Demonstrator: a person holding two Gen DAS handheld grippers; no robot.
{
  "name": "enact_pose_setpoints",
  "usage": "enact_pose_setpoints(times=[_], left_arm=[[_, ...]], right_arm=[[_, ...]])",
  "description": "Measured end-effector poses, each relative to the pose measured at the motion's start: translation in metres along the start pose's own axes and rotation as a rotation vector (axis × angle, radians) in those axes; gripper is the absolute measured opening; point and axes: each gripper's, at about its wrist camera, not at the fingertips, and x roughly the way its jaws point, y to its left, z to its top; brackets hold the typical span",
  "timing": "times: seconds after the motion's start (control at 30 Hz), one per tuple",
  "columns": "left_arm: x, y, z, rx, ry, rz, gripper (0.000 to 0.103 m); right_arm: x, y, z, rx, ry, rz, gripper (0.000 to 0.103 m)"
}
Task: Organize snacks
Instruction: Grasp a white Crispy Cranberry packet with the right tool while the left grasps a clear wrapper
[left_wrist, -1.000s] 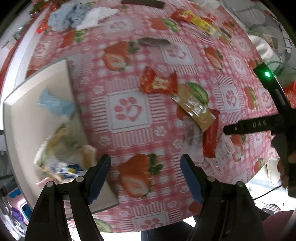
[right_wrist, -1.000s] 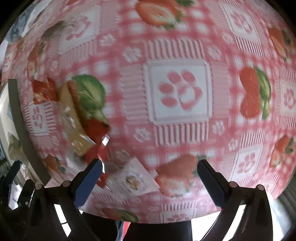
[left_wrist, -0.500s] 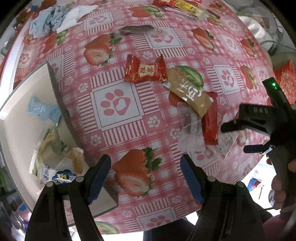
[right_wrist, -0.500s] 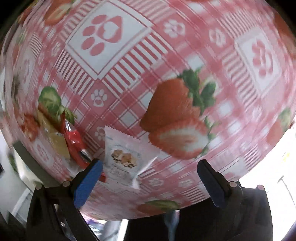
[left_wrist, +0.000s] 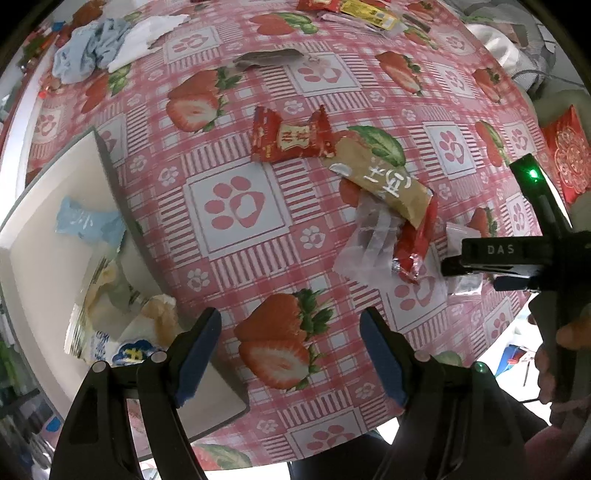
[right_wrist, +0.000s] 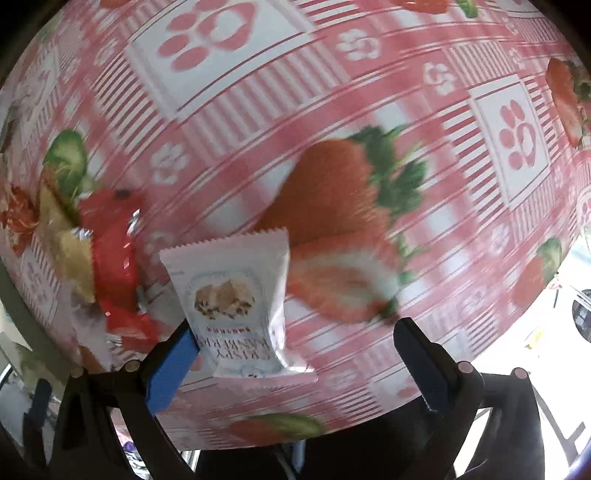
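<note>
right wrist view is showing the right gripper (right_wrist: 295, 350) standing wide over the strawberry tablecloth (right_wrist: 332, 110), a white cookie packet (right_wrist: 236, 295) lying flat between its fingers, nearer the left one, not pinched. left wrist view is showing the left gripper (left_wrist: 291, 350) also gaping wide, holding nothing; a white tray (left_wrist: 40, 266) with snacks is sitting at nine o'clock, a red candy wrapper (left_wrist: 291, 134) at twelve.

White crispy-cookie packet (right_wrist: 236, 291) lies flat on the surface, just beside the overlapping red wrapper (right_wrist: 110, 266) and tan packet (left_wrist: 384, 184).
</note>
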Motion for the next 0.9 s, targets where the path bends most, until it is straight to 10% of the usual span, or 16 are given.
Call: enact_pose_setpoints(times=[0.3,0.9], left_arm=[[0.018,-0.036,0.026,0.112,-0.016,0.019,0.081],[0.083,-0.086,0.068,0.251,0.079,0.092,0.083]], right_arm=[[0.001,0.011,-0.014,-0.326,-0.092,-0.151,0.103],[0.004,0.01,-0.03,-0.329,-0.088,-0.102,0.103]])
